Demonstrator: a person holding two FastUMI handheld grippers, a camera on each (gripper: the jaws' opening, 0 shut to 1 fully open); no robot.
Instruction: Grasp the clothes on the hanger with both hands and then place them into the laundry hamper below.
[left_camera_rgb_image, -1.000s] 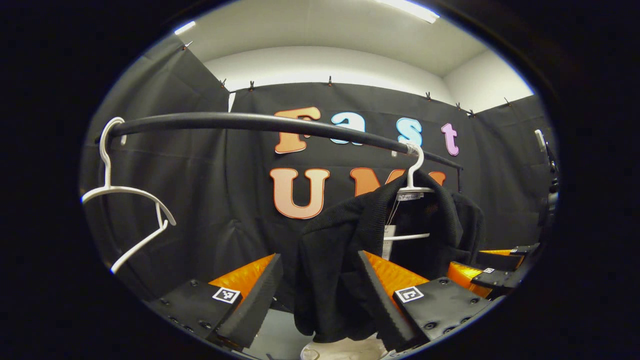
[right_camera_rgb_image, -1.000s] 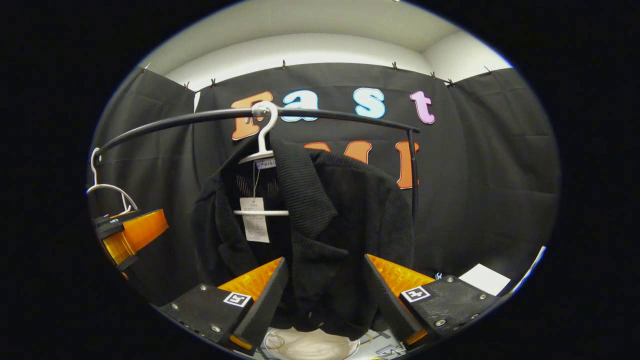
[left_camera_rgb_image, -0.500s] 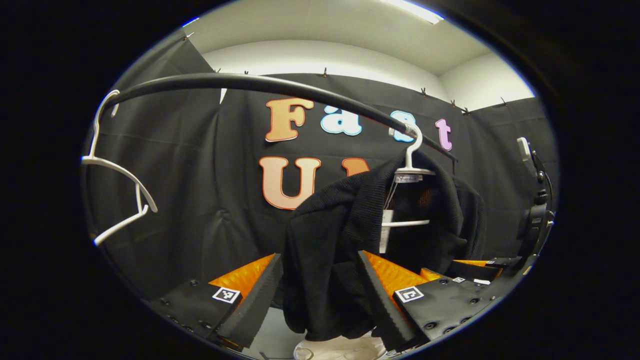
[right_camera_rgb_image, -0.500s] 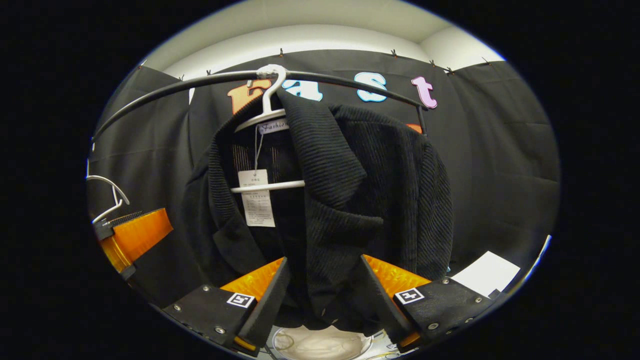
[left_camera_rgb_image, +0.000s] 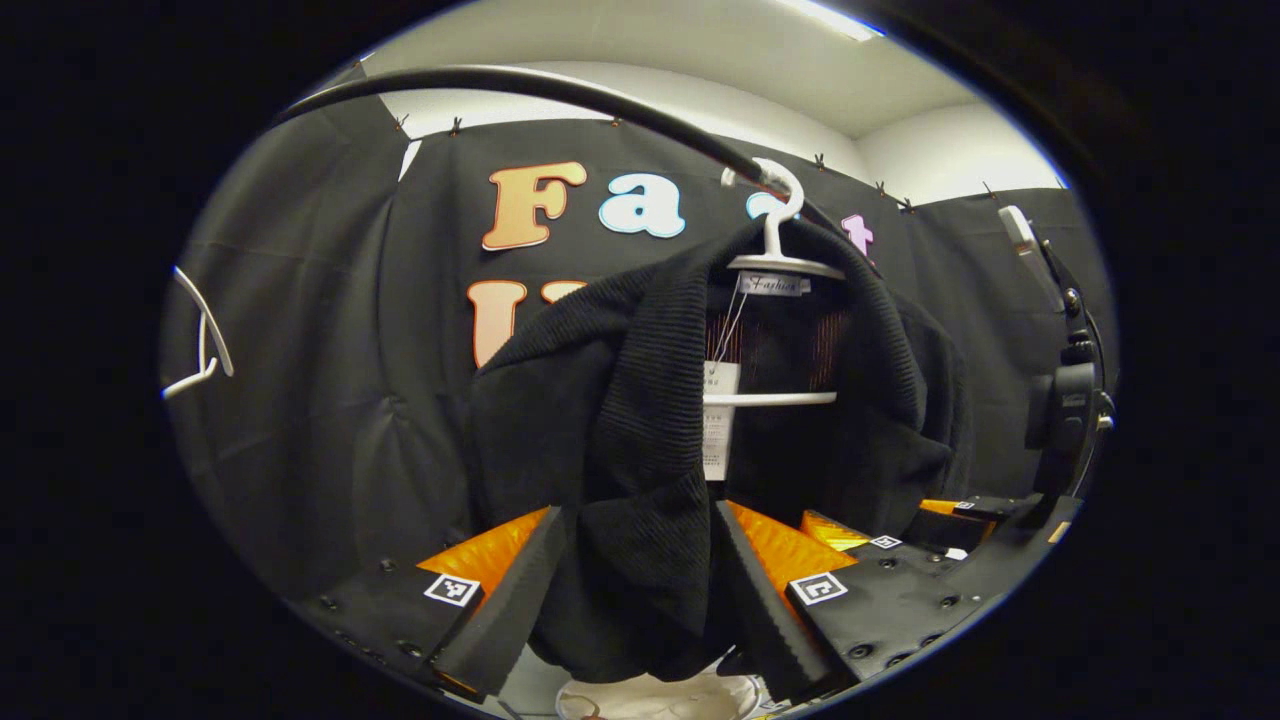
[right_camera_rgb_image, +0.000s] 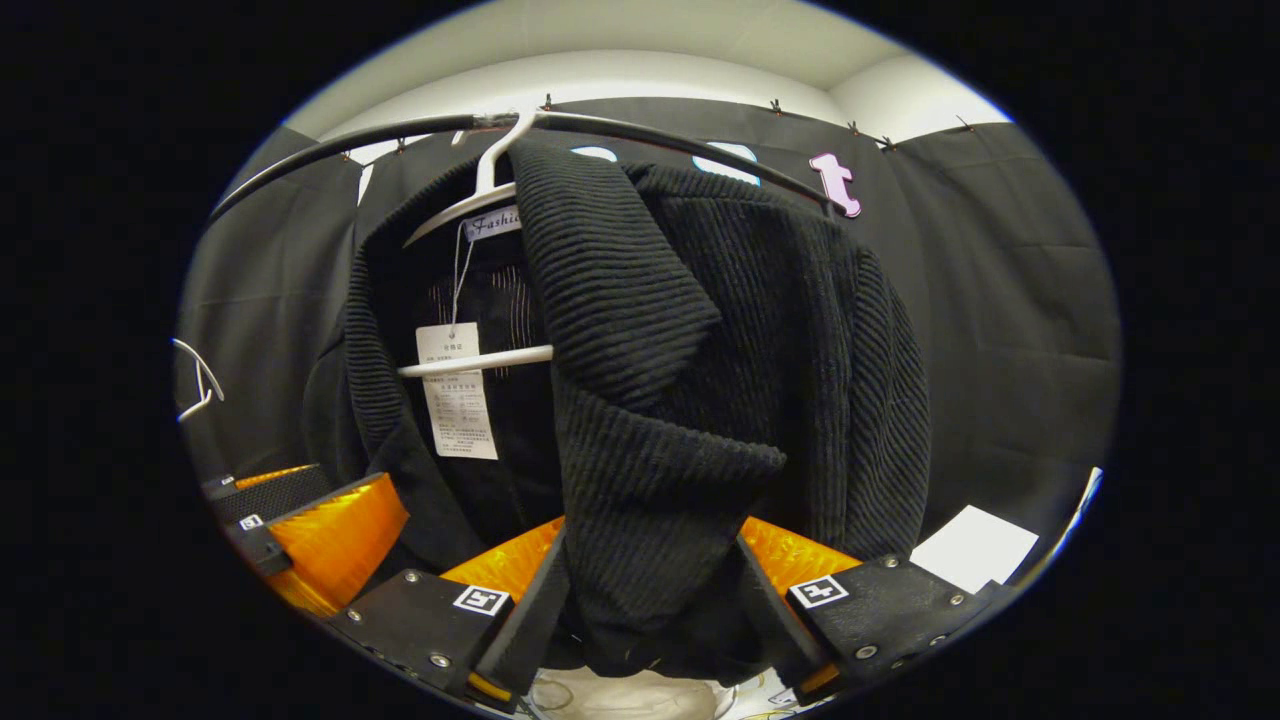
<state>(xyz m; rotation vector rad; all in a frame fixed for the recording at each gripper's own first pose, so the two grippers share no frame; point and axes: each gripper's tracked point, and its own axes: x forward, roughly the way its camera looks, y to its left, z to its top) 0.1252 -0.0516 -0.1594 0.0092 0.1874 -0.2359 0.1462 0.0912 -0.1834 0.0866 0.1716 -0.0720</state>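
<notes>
Closing in since a second ago, we now have both the left gripper (left_camera_rgb_image: 632, 575) and right gripper (right_camera_rgb_image: 648, 590) spread around the black cardigan's (right_camera_rgb_image: 690, 380) front panels, unpinched; it hangs on its white hanger (left_camera_rgb_image: 775, 262).

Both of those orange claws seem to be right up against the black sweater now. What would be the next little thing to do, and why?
Probably close both at once. The sweater hangs on its white hanger, and a front panel sits between the open fingers of the left gripper and of the right gripper. Neither is pinching it yet, so gripping comes before lifting it off toward the hamper.
</notes>
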